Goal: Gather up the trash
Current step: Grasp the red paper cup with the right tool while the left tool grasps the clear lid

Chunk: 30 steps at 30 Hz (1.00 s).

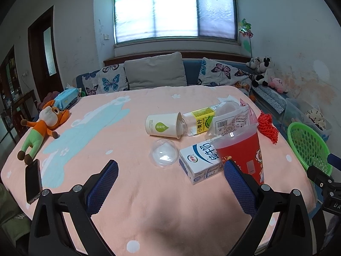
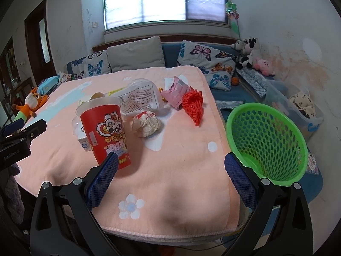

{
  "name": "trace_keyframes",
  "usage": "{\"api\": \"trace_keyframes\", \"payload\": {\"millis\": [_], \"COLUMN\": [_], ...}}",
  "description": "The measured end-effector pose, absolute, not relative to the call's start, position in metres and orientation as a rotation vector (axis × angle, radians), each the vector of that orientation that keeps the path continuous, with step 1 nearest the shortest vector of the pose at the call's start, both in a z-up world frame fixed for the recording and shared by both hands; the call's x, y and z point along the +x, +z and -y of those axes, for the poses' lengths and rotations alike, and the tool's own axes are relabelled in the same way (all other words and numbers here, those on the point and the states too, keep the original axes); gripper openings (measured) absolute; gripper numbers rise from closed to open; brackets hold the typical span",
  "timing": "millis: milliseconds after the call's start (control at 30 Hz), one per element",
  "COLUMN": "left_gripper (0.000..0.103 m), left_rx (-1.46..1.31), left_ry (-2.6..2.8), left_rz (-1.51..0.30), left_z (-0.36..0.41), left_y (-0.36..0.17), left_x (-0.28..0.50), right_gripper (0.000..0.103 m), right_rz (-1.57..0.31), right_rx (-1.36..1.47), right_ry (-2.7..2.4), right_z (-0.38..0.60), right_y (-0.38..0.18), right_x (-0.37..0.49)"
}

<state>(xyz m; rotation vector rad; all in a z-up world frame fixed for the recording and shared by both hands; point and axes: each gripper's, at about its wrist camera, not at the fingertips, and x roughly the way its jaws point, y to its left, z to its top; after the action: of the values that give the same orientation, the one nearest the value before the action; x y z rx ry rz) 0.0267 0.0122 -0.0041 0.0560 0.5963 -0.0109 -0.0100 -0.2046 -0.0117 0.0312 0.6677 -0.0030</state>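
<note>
Trash lies on a pink blanket-covered table (image 1: 138,202). In the left wrist view I see a tipped paper cup (image 1: 163,125), a clear bottle with a yellow label (image 1: 198,120), a dome lid (image 1: 164,152), a milk carton (image 1: 201,162), a red cup (image 1: 240,151) and red netting (image 1: 267,127). My left gripper (image 1: 170,168) is open above bare blanket, short of the carton. The right wrist view shows the red cup (image 2: 106,132), a crumpled paper ball (image 2: 147,123), red netting (image 2: 192,106), a pink wrapper (image 2: 175,91) and a green basket (image 2: 266,140) beyond the table's right edge. My right gripper (image 2: 171,166) is open, holding nothing.
A plush toy (image 1: 42,128), a phone (image 1: 33,180) and a blue tissue pack (image 1: 66,98) lie on the table's left side. A sofa with cushions (image 1: 155,72) stands behind, with stuffed animals (image 1: 263,72) at its right. A clear storage bin (image 2: 298,104) sits behind the basket.
</note>
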Motion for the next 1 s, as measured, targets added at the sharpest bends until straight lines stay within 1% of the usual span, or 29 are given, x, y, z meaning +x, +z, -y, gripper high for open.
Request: {"api": "trace_keyframes", "payload": {"millis": [800,1000], "left_gripper": [0.096,0.096], "left_rx": [0.052,0.045], "left_ry": [0.026,0.047], "left_rz": [-0.65,-0.665], "left_z": [-0.025,-0.035], "left_y": [-0.007,-0.007], "left_x": [0.07,0.084], "right_gripper": [0.098,0.095], "right_rz": [-0.702,-0.727], "right_rx": [-0.015,-0.029], "right_ry": [0.125,0.195], "right_z": [0.178,0.165], "right_y": [-0.016,-0.022], "right_x": [0.027,0.042]}}
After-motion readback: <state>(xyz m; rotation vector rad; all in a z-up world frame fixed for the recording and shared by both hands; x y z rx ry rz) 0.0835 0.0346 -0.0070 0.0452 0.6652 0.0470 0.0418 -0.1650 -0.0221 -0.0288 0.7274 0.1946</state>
